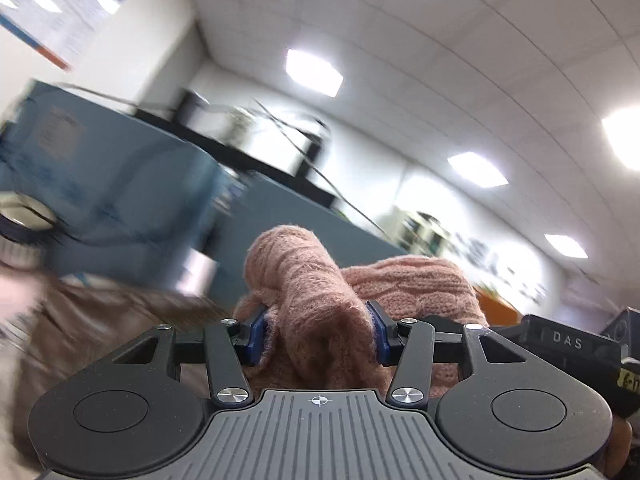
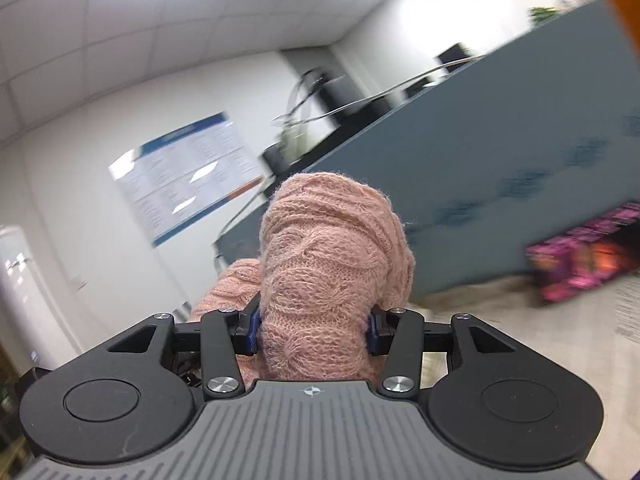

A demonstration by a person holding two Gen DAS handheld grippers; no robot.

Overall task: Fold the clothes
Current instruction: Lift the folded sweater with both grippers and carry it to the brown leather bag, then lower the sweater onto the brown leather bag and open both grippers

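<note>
Gripping: left gripper (image 1: 318, 334) and right gripper (image 2: 312, 330) each clamped on pink sweater (image 2: 332, 264), lower centre | Folding: none visible, all outstanding.

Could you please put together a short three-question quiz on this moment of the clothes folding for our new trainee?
1. True or false: the left tool is empty.
2. What does the right tool hold? A) a grey towel B) a pink knitted sweater C) a blue sock
3. In both wrist views, what lies behind the garment: a tabletop seen from above, or the room's ceiling and walls?

Key
1. False: its blue pads press on bunched pink knit.
2. B.
3. The ceiling with its light panels, white walls and a blue-grey partition.
</note>
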